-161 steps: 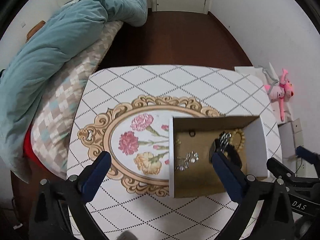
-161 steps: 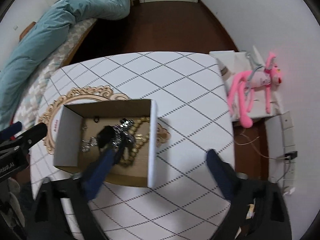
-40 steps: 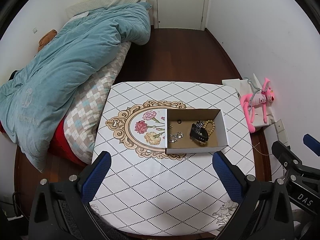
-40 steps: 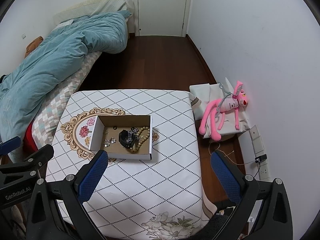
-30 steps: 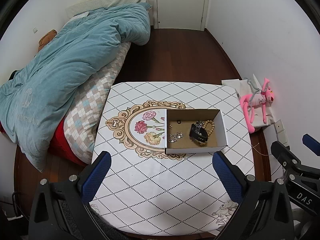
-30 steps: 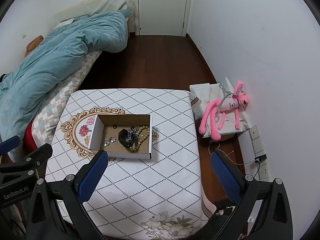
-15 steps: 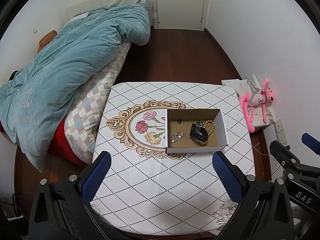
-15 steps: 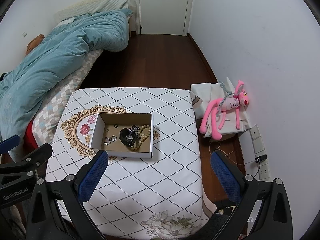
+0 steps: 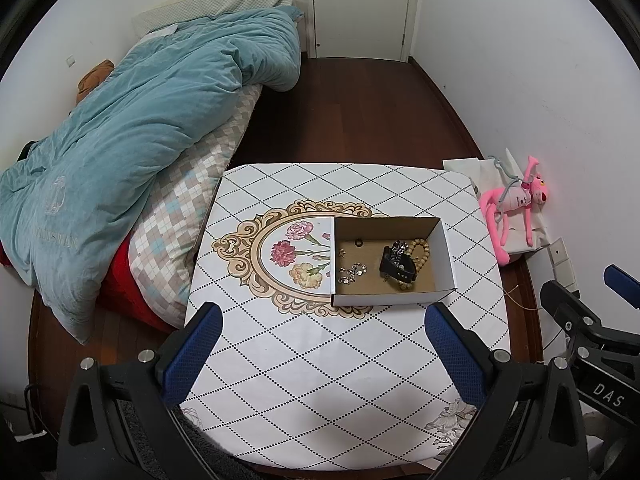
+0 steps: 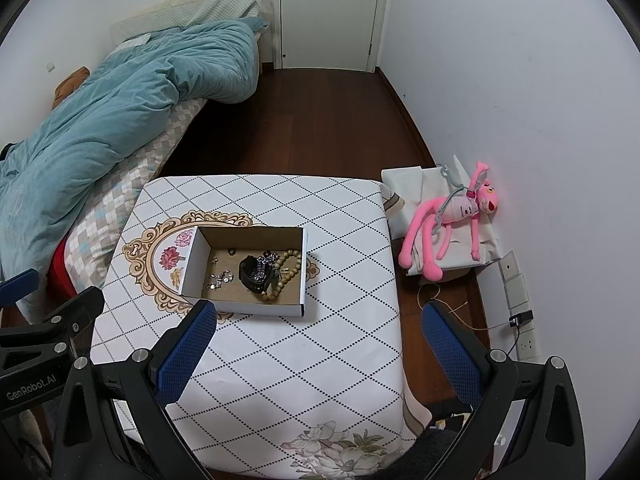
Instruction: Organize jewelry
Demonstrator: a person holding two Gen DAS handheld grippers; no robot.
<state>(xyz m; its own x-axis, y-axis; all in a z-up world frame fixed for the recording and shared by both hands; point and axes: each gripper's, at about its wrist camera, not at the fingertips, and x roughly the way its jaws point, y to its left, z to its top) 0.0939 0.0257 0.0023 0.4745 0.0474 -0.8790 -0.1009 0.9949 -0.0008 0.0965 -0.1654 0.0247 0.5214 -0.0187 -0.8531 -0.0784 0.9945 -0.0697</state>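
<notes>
A white cardboard box (image 9: pixel 394 299) (image 10: pixel 248 307) with a brown inside sits on the table. In it lie a black watch (image 9: pixel 396 267) (image 10: pixel 253 271), a beaded bracelet (image 9: pixel 421 252) (image 10: pixel 286 270), silver earrings (image 9: pixel 352 273) (image 10: pixel 219 278) and a small dark ring (image 9: pixel 359 243) (image 10: pixel 230 251). My left gripper (image 9: pixel 320 354) hangs high above the table's near side, open and empty. My right gripper (image 10: pixel 316 348) is likewise high, open and empty, over the table's near right part.
The table (image 9: pixel 304 384) (image 10: pixel 304 360) wears a white diamond-pattern cloth with a floral medallion (image 9: pixel 280 256). A bed with a teal duvet (image 9: pixel 132 132) flanks its left. A pink plush toy (image 10: pixel 452 220) lies on white fabric by the right wall. Dark wood floor leads to a door (image 10: pixel 328 12).
Since 5.4 s ago both grippers have lifted far up and back from the box; the right one, then inside it, is out. Over the last second almost nothing moves.
</notes>
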